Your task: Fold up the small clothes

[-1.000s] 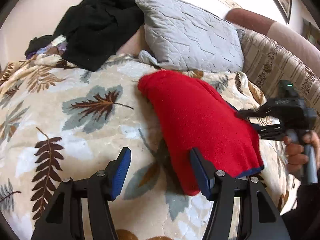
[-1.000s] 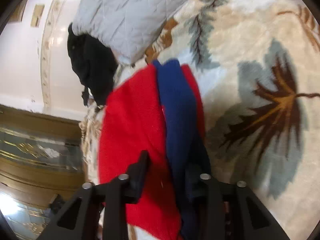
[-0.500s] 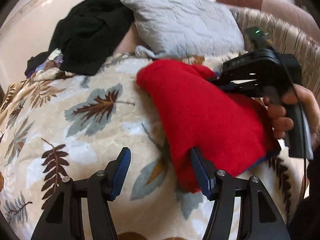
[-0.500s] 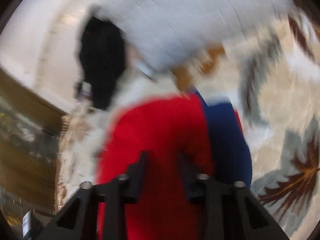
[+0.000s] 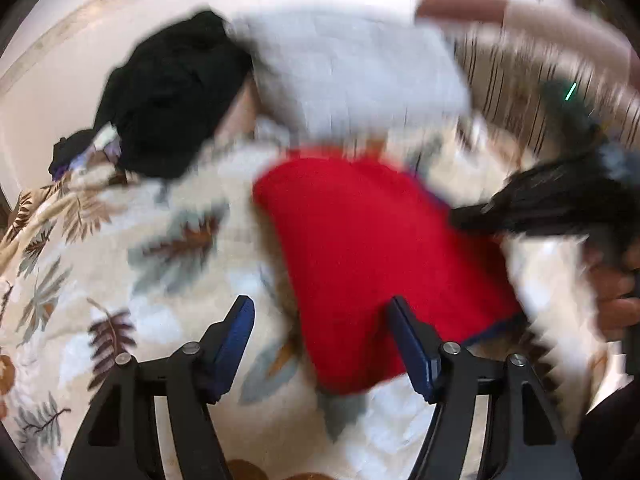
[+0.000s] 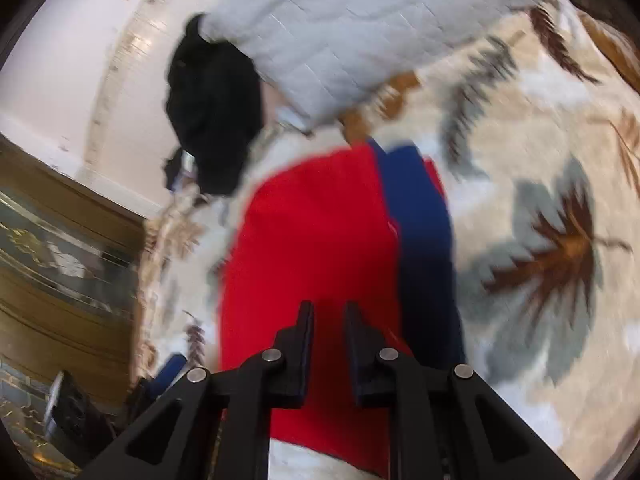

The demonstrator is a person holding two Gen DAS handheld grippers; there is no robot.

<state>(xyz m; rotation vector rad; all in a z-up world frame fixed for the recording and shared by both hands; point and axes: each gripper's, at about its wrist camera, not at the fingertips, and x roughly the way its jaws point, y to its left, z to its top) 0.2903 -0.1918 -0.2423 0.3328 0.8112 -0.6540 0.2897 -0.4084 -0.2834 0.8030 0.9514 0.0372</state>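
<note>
A folded red garment [image 5: 372, 256] with a blue band lies on the leaf-patterned blanket [image 5: 152, 264]. My left gripper [image 5: 322, 322] is open and empty, low over the blanket, its right finger at the garment's near edge. In the right wrist view the garment [image 6: 316, 248] shows its blue band [image 6: 424, 240] along the right side. My right gripper [image 6: 329, 322] hovers over the red cloth with its jaws nearly together and a narrow gap between them; whether any cloth is pinched does not show. It appears blurred in the left wrist view [image 5: 532, 208] at the garment's right edge.
A grey quilted pillow [image 5: 352, 72] and a heap of black clothes [image 5: 168, 92] lie at the back of the blanket. A striped sofa back [image 5: 520, 92] runs along the right. A wooden cabinet [image 6: 60, 264] stands beyond the blanket's edge.
My right gripper swung over the top of the garment and back to its right edge, now drawn back a little. The blue band stays folded along one side. My left gripper barely moved.
</note>
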